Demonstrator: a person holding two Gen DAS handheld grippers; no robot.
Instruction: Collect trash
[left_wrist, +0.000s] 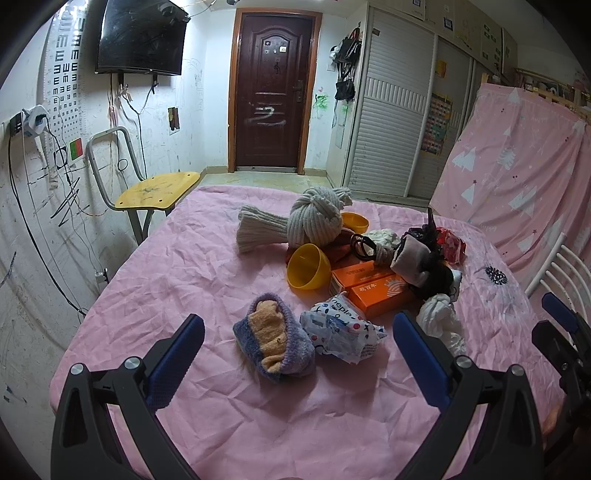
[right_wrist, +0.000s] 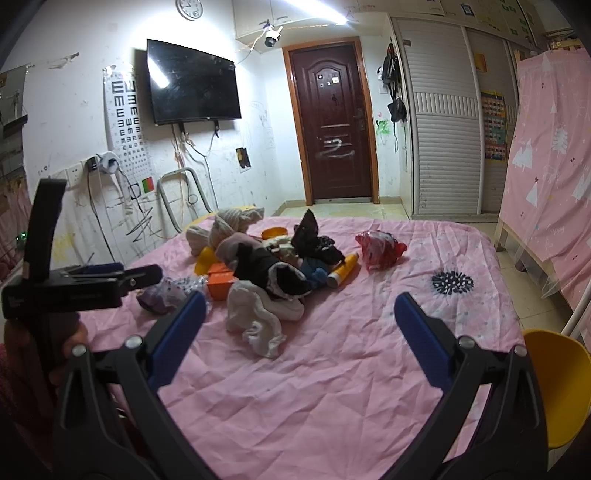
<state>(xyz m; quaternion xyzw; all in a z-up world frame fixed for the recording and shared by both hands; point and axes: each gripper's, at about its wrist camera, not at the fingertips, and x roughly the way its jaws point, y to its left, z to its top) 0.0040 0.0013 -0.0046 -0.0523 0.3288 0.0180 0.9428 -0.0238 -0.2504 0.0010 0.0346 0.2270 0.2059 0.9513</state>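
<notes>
A pile of items lies on the pink bed sheet (left_wrist: 192, 258). In the left wrist view my left gripper (left_wrist: 299, 325) is open and empty just before a rolled purple and orange sock (left_wrist: 275, 341) and a crumpled white dotted wrapper (left_wrist: 341, 330). Behind them are two orange boxes (left_wrist: 373, 286), a yellow bowl (left_wrist: 308, 266) and a red wrapper (left_wrist: 451, 242). My right gripper (right_wrist: 299, 306) is open and empty, near a white cloth (right_wrist: 255, 314). The red wrapper (right_wrist: 380, 249) and an orange tube (right_wrist: 343, 271) lie beyond it.
A grey knit hat and scarf (left_wrist: 310, 219), dark socks (left_wrist: 421, 258) and a white rag (left_wrist: 441, 325) share the pile. A yellow chair (left_wrist: 157, 192) stands at the bed's far left. A yellow bin (right_wrist: 557, 384) sits at the right bed edge. A pink-draped frame (left_wrist: 524, 162) is on the right.
</notes>
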